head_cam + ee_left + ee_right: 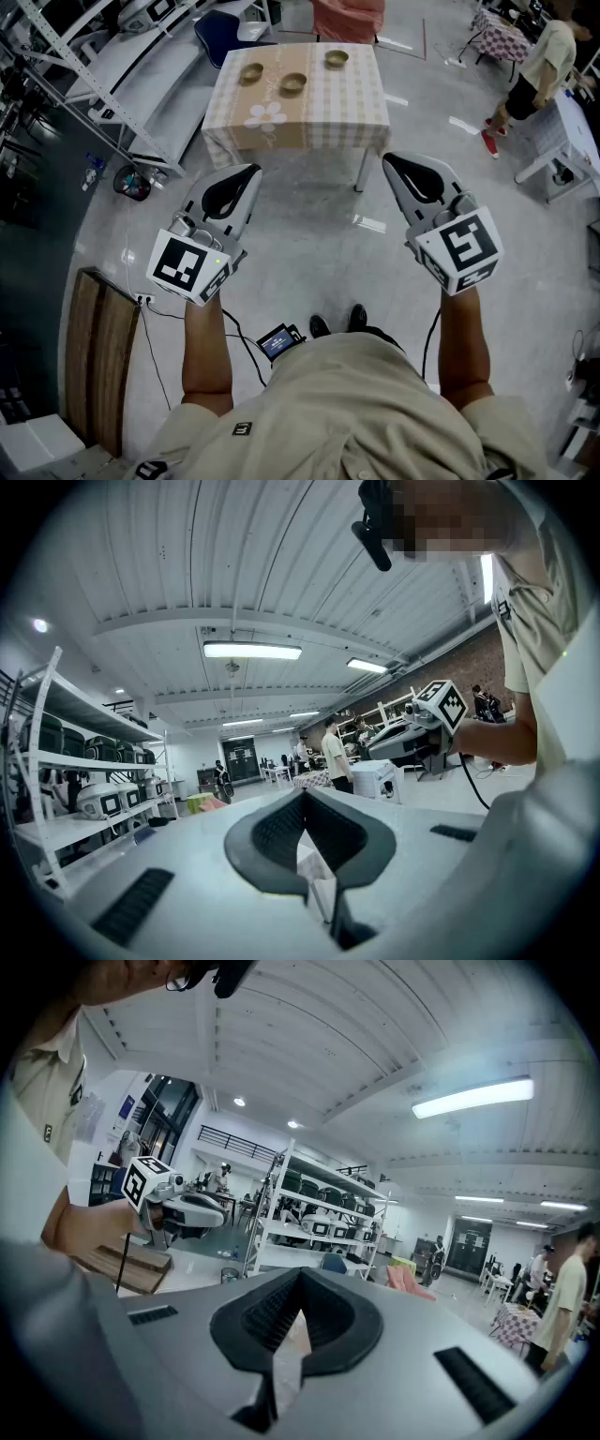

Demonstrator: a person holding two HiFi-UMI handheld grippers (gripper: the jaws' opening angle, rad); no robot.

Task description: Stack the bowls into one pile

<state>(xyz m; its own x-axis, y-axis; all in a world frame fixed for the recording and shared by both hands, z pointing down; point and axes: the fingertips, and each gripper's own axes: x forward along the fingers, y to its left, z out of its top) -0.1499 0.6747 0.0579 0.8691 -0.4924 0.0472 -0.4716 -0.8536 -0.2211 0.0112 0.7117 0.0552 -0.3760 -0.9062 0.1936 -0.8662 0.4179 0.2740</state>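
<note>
Three brownish bowls stand apart on a table with a checked cloth [319,122] far ahead of me: one at the left [251,73], one in the middle [293,83], one at the back right [337,59]. I hold both grippers in the air well short of the table. The left gripper [251,172] is shut with nothing in it, its black pads meeting at the tips [302,794]. The right gripper [389,160] is likewise shut and empty [300,1274]. Both gripper views look up toward the ceiling and show no bowl.
Metal shelving [103,66] runs along the left. A black bin [132,183] stands on the floor and a wooden board [98,352] lies at the lower left. A person [534,80] stands by a white table [572,150] at the right. A blue chair [220,28] sits behind the table.
</note>
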